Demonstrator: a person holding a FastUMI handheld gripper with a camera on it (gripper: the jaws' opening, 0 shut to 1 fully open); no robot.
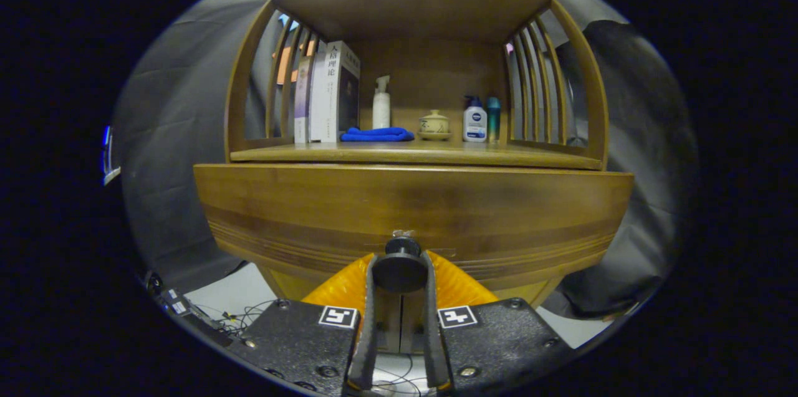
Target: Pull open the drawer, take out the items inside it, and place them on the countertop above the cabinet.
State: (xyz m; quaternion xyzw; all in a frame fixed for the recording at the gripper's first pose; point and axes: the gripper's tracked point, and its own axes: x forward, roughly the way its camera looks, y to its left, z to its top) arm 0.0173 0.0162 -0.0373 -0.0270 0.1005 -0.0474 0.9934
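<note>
Gripper (pixel 399 260): nearly closed, fingers (pixel 369 297) on both sides of round dark knob (pixel 399 269), pressing it from left and right; knob held at the fingertips.
Knob: fixed on a short metal stem, centre-low on the wide brown wooden drawer front (pixel 411 210); just ahead of the fingers.
Drawer front: curved by the lens, grain lines running across; seems closed or almost closed, gap not visible; inside not visible, so items in it cannot be told.
Countertop (pixel 411 153): flat wooden surface directly above drawer front, at 12 o'clock from the knob, well beyond the fingers.
On countertop, left to right: upright books w/ white and purple spines (pixel 327 95) at approx. 11 o'clock; folded blue cloth (pixel 377 134) just beside the books; white pump bottle (pixel 381 104) behind the cloth; small beige ceramic lidded pot on a saucer (pixel 434 124) at 12 o'clock; white bottle w/ blue cap (pixel 474 119) and teal cylinder bottle (pixel 493 116), side by side, at 1 o'clock.
Cabinet top part: wooden roof (pixel 411 1) over the shelf, slatted wooden sides (pixel 536 85) left and right.
Floor: pale, w/ thin cables (pixel 240 316) at 8 o'clock from the knob.
Behind fingers: orange ribbed part (pixel 340 288) of the tool, on both sides under the knob.
</note>
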